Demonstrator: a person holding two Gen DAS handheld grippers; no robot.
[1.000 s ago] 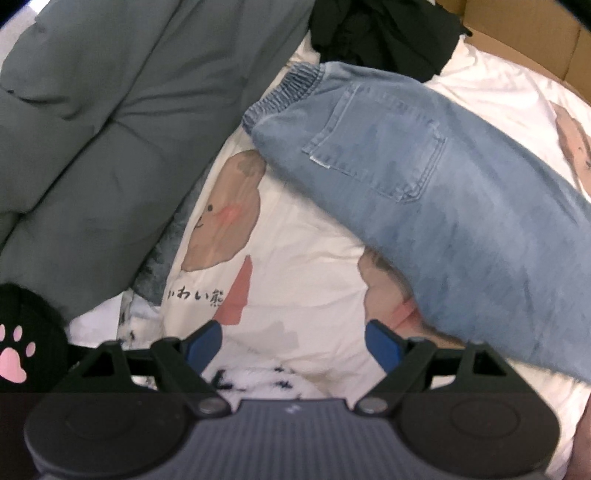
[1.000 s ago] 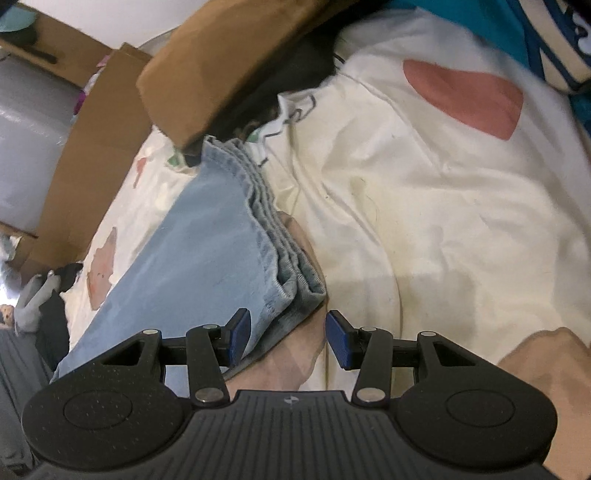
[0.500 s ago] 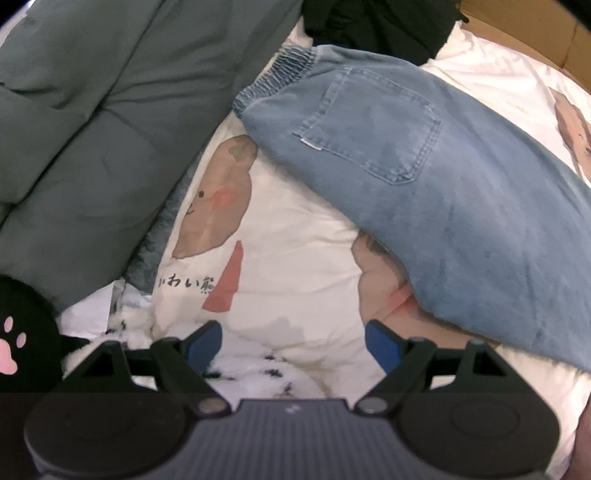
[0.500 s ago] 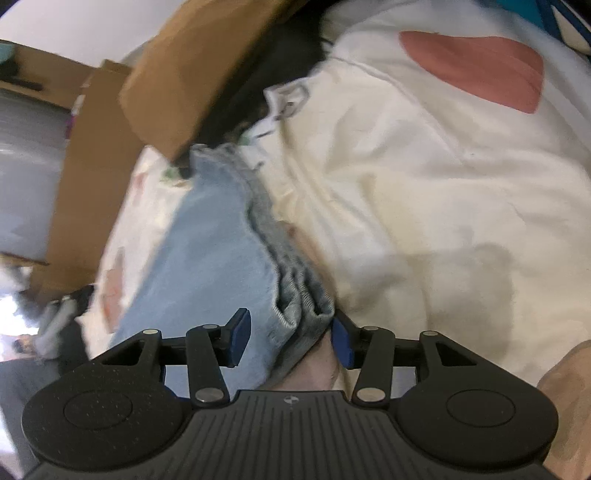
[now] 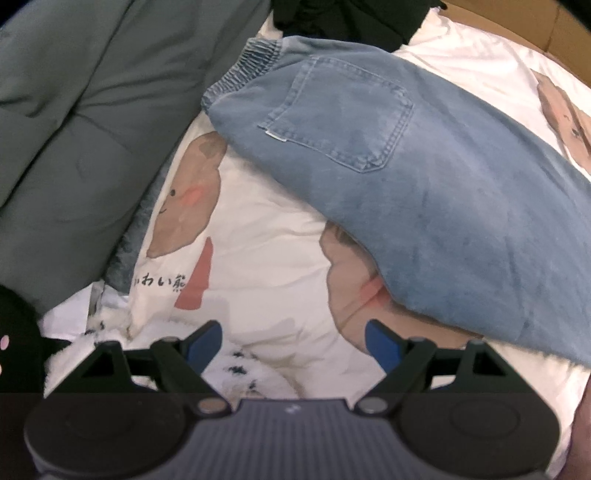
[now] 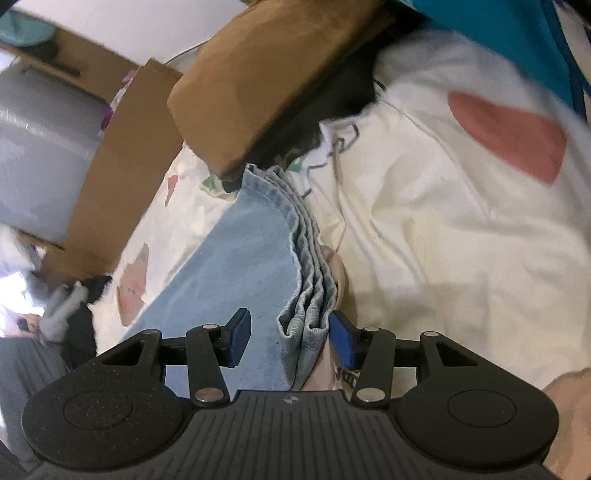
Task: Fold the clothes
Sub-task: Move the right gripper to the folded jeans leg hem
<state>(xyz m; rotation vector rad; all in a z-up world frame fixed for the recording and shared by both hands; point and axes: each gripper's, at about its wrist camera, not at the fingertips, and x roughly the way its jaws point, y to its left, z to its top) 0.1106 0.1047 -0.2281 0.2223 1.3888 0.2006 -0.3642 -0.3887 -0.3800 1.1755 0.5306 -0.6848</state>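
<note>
the right claw (image 6: 286, 338) has closed in around the jeans (image 6: 236, 258) hems, unclamped; left claw (image 5: 293, 341) stays apart, empty.

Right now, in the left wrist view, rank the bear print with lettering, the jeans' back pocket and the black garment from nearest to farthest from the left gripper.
1. Bear print, up-left of the left gripper.
2. Back pocket of the jeans, upper middle.
3. Black garment, top edge, beyond the waistband.

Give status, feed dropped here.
Left hand-held gripper open, empty. Right hand-held gripper open around stacked hem of blue denim jeans. Nothing in the way.
</note>
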